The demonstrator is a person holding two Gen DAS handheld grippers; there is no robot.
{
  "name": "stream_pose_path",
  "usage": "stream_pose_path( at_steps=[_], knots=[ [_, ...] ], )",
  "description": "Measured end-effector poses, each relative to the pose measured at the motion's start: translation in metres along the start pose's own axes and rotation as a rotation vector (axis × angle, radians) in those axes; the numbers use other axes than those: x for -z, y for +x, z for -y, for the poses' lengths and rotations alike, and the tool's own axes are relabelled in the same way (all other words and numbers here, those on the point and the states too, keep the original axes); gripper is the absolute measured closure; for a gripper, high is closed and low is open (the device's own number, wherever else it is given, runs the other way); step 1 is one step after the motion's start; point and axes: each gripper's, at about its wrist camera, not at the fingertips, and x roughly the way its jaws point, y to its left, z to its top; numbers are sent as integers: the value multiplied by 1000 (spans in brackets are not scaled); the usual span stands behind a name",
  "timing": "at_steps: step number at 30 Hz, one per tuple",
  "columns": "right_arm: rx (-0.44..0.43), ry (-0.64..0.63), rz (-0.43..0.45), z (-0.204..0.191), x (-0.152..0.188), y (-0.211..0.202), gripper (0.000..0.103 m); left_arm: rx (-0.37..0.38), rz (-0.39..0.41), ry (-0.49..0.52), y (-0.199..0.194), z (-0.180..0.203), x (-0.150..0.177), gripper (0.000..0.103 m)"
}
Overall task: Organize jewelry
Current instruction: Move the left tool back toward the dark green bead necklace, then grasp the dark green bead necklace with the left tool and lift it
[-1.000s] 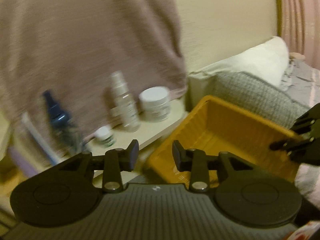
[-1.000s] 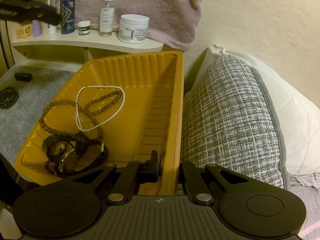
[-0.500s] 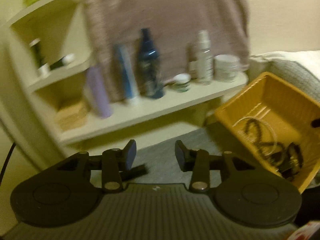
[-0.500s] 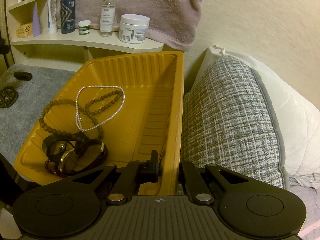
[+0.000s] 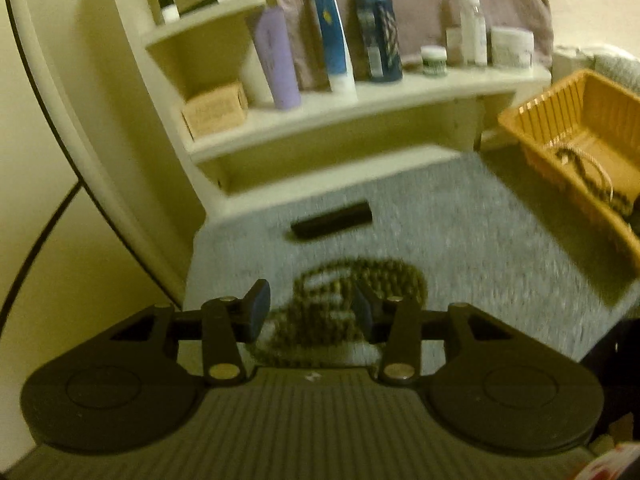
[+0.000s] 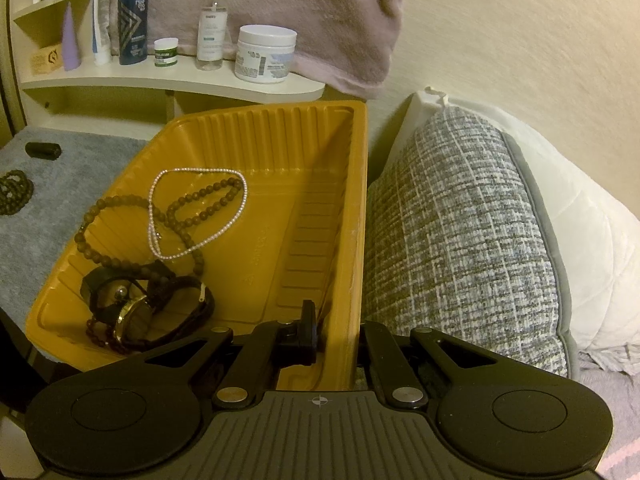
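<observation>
A heap of dark bead necklace (image 5: 356,284) lies on the grey cloth (image 5: 460,240), just ahead of my left gripper (image 5: 310,312). Its jaws are opening and stand apart above the heap, with part of the beads showing between them and the pads not pressing on them. The orange tray (image 6: 280,200) holds a brown bead necklace (image 6: 108,202), a thin white bead chain (image 6: 200,170) and a gold-faced watch (image 6: 134,316) among dark straps. My right gripper (image 6: 340,340) is shut on the tray's right wall near the front corner, with one finger inside and one outside.
A short black cylinder (image 5: 330,220) lies on the cloth beyond the beads. Behind is a cream shelf (image 5: 360,108) with bottles and jars, under a hanging pinkish towel (image 6: 320,8). A grey woven pillow (image 6: 460,240) presses against the tray's right side.
The left wrist view has swung left and down, from the towel and tray to the bead heap on the grey cloth, and its jaws stand wider. The right gripper and tray have not moved.
</observation>
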Motion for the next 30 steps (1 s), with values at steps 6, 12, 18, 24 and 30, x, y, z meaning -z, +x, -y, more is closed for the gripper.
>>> stream_pose_path(
  at_steps=[6,12,18,24,30],
  knots=[
    [1,1,-5,1,0,2,98,18,-16,68,2,11,19,61],
    [2,2,-5,1,1,2,98,44,-1,164,9,23,25,62],
    [2,1,-6,1,1,3,98,74,0,263,15,31,25,63],
    [2,-4,-8,2,1,4,98,101,8,399,22,35,24,75],
    [3,-6,-9,2,1,4,98,186,-37,511,36,31,16,76]
  ],
)
